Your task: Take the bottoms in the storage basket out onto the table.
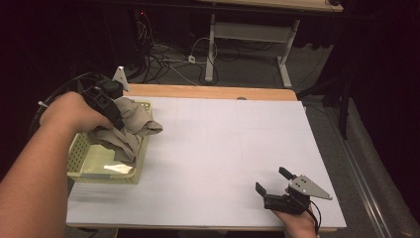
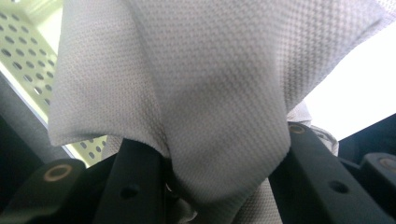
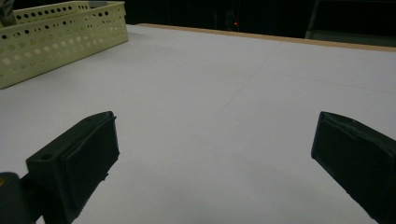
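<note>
High view, left gripper (image 1: 115,115): clamped on a crumpled beige woven cloth (image 1: 126,130), held above the pale yellow perforated plastic basket (image 1: 106,176).
Cloth: bunched between both jaws, hanging over the basket.
Right gripper (image 1: 271,184): jaws wide apart, holding nothing, near the white table's (image 1: 223,144) front edge.

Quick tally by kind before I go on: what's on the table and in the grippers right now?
Cloth: 1, beige, held by the left gripper above the basket
Basket: 1, pale yellow, perforated, at the table's left edge
Grippers: 2, the right gripper open with nothing between its jaws
Total: 4
</note>
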The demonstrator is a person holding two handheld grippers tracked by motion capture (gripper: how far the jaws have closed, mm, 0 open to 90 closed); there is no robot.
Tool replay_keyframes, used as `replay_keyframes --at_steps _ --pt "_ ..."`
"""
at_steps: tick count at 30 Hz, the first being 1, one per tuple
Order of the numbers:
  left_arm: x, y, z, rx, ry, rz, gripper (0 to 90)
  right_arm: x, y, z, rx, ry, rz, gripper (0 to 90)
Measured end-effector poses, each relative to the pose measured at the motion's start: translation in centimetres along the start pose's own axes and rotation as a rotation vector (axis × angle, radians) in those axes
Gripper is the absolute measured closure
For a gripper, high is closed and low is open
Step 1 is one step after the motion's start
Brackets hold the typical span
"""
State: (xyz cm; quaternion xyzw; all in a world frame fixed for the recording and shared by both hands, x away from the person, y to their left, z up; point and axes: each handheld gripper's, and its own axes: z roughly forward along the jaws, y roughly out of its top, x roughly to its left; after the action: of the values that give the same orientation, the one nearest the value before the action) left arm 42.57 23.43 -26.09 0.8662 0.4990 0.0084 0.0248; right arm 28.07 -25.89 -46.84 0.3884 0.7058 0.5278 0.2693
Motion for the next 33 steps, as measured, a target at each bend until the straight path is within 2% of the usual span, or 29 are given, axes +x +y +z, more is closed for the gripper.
replay_keyframes --at_steps 2,5,16,20,25,33 --pt "-0.6 0.3 -0.1 0.001 0.005 0.012 63.9 0.0 0.0 0.0 -0.001 0.000 0.000 1.7" --pt "-1.8 1.0 -0.3 -0.003 0.037 0.032 63.7 0.1 0.1 0.0 -0.002 0.000 -0.003 1.7" --pt "-4.4 2.4 -0.3 -0.009 0.049 0.092 63.7 0.1 0.2 -0.1 -0.005 -0.001 -0.009 1.7" --pt "-5.4 3.0 -0.2 -0.013 0.045 0.120 63.7 0.2 0.2 -0.1 -0.003 0.000 -0.011 1.7" --pt "-6.7 3.8 -0.3 -0.047 0.004 0.147 63.8 0.2 0.2 -0.1 -0.004 -0.001 -0.014 1.7" --pt "-9.9 5.7 0.2 -0.053 -0.004 0.215 63.8 0.2 0.2 -0.1 -0.004 0.000 -0.016 1.7"
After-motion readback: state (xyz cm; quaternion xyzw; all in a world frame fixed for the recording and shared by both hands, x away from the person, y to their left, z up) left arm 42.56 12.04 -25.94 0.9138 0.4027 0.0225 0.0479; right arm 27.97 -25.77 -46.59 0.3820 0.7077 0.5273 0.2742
